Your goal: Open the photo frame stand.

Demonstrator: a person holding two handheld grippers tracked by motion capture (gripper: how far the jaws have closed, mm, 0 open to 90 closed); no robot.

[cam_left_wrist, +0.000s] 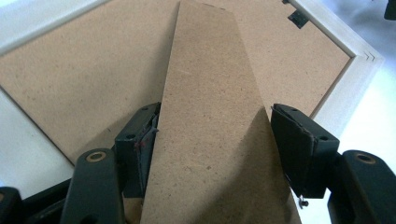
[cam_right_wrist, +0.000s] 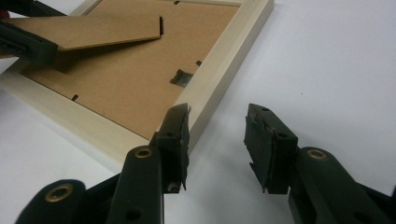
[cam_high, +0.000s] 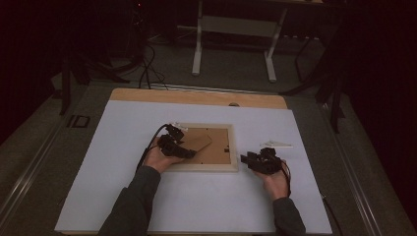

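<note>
One camera looked down from high above the surface [cam_high: 196,206]; two rode close behind the fingers, all sharing the picture frame [cam_high: 209,167].

Pale wooden picture frame [cam_high: 205,147] face down on white table, brown stand flap [cam_left_wrist: 210,130] lifted off its backing

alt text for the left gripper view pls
The left gripper straddles the brown fibreboard stand flap of a picture frame lying face down on a white table. One jaw touches the flap's edge; the other stands clear.
</note>
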